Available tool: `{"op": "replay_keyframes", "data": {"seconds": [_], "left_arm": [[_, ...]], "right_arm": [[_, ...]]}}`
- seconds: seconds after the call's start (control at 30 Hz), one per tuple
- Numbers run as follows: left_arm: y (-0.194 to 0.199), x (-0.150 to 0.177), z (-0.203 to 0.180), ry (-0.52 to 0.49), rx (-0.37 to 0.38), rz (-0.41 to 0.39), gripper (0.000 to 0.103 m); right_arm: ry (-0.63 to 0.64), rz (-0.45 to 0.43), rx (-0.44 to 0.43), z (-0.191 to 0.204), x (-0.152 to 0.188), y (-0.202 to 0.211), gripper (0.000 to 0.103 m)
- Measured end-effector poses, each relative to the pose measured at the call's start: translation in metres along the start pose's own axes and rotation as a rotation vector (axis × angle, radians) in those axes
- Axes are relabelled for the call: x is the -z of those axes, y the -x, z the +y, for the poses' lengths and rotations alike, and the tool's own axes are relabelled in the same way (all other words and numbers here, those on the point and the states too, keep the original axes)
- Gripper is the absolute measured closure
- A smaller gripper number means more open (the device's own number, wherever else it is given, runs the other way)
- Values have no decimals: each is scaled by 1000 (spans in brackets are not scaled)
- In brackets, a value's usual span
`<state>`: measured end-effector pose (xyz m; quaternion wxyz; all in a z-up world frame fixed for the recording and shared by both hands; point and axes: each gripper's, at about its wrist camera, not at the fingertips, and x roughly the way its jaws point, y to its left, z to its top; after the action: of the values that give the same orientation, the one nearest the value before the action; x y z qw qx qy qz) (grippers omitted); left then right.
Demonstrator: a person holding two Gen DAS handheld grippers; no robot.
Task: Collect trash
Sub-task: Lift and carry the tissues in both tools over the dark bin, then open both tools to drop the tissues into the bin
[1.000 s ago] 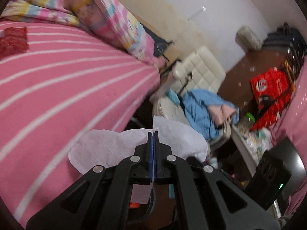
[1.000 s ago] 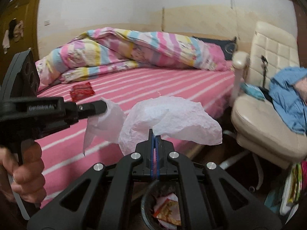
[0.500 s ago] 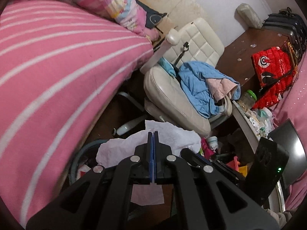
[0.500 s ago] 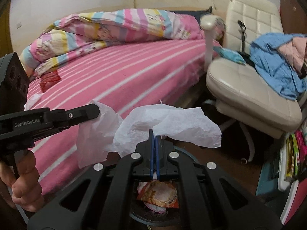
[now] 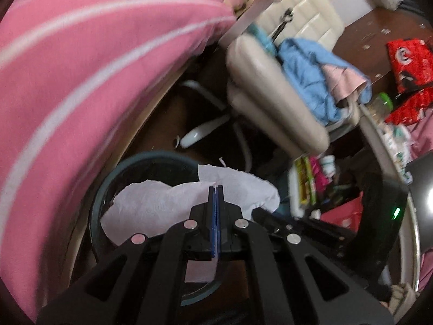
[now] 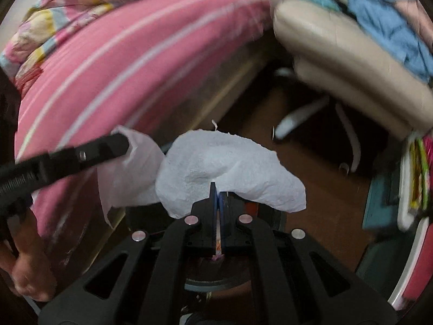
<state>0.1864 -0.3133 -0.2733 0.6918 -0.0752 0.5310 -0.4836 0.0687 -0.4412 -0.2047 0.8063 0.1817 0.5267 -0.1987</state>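
My left gripper point(image 5: 215, 189) is shut on a white tissue point(image 5: 162, 203) and holds it over the round dark trash bin point(image 5: 108, 184) on the floor beside the bed. My right gripper point(image 6: 217, 187) is shut on a second crumpled white tissue point(image 6: 227, 162), held above the same bin, whose rim point(image 6: 213, 280) shows below its fingers. In the right wrist view the left gripper point(image 6: 119, 142) comes in from the left with its tissue point(image 6: 127, 173) hanging down. The bin's contents are mostly hidden.
The pink striped bed point(image 5: 67, 67) is at the left, with a striped quilt point(image 6: 67, 5) at its far end. A cream office chair point(image 5: 276, 81) with blue clothes point(image 5: 311, 67) stands to the right. Cluttered items point(image 5: 308, 184) lie on the brown floor.
Both grippers have moved down from over the bed toward the floor, each still holding its tissue. The bin has come into view beneath them.
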Motion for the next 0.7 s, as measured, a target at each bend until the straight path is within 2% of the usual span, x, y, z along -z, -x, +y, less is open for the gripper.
{"op": "replay_keyframes", "data": {"seconds": [0.2, 0.33, 0.53, 0.7], "left_arm": [[-28, 14, 9, -2, -49, 83, 103], [-44, 19, 13, 8, -86, 126, 103], [-55, 26, 18, 2, -122, 162, 102], [-59, 26, 23, 7, -166, 181, 99]], "right_arm": [[-47, 117, -34, -8, 9, -29, 101], [-45, 163, -35, -10, 14, -41, 101], [-47, 235, -20, -11, 17, -60, 101], [-12, 278, 39, -4, 23, -72, 100]]}}
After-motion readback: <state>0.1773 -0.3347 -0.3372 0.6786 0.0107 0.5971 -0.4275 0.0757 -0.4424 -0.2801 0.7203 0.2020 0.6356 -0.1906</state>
